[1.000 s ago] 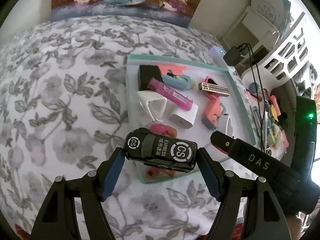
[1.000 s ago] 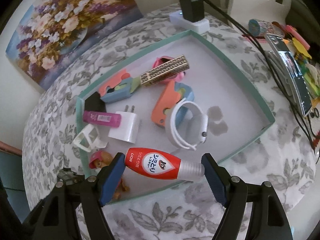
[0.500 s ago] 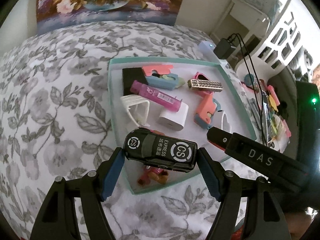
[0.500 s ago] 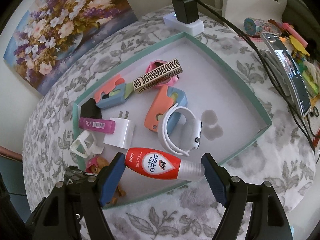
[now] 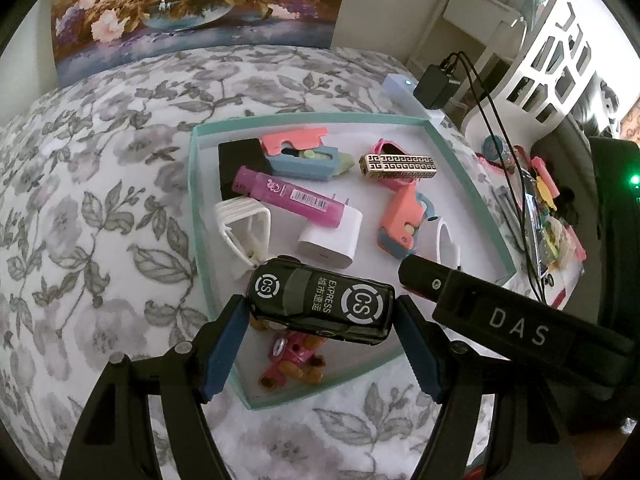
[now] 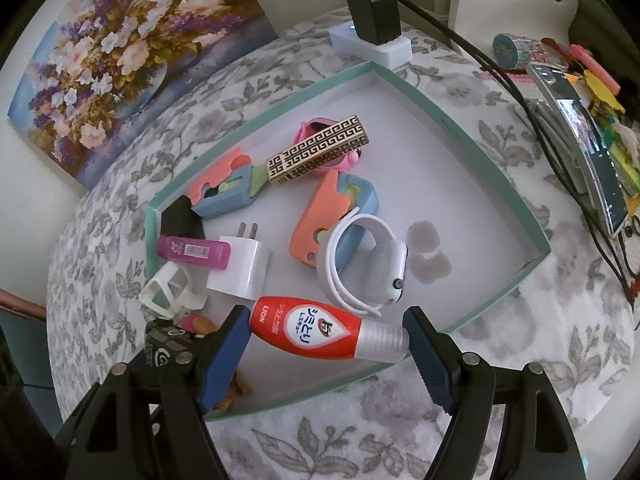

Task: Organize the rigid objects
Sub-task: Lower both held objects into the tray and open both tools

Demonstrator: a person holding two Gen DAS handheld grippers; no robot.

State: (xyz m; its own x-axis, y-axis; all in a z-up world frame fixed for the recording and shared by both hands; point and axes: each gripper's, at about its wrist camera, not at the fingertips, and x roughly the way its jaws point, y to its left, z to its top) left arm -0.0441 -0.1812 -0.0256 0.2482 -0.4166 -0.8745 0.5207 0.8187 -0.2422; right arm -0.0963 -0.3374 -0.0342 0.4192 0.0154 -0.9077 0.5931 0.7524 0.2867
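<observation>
Since 1 second ago, your left gripper (image 5: 320,316) has slid sideways and rolled slightly, so the tray (image 5: 191,184) now sits more squarely ahead of it and the pink toy figure (image 5: 294,360) shows plainly beneath; your right gripper (image 6: 326,340) has not shifted. Your left gripper's jaws stand part-way apart and press on both ends of the black toy car (image 5: 320,300), which hangs above the near corner of the tray, not touching its floor. Your right gripper is likewise clamped on the red bottle (image 6: 320,334) by its 2 ends, held over the tray's near edge. Already lying inside the tray: a white charger plug (image 6: 240,270), a pink tube (image 6: 194,252), a white clip frame (image 5: 244,224), a white watch (image 6: 364,262), 2 orange-and-blue toy cutters (image 6: 222,194), a patterned gold lighter (image 6: 318,154) and a black block (image 5: 240,160). By my judgement the work is well advanced; 2 items remain to be set down. The tray's right half is bare and would take both.
</observation>
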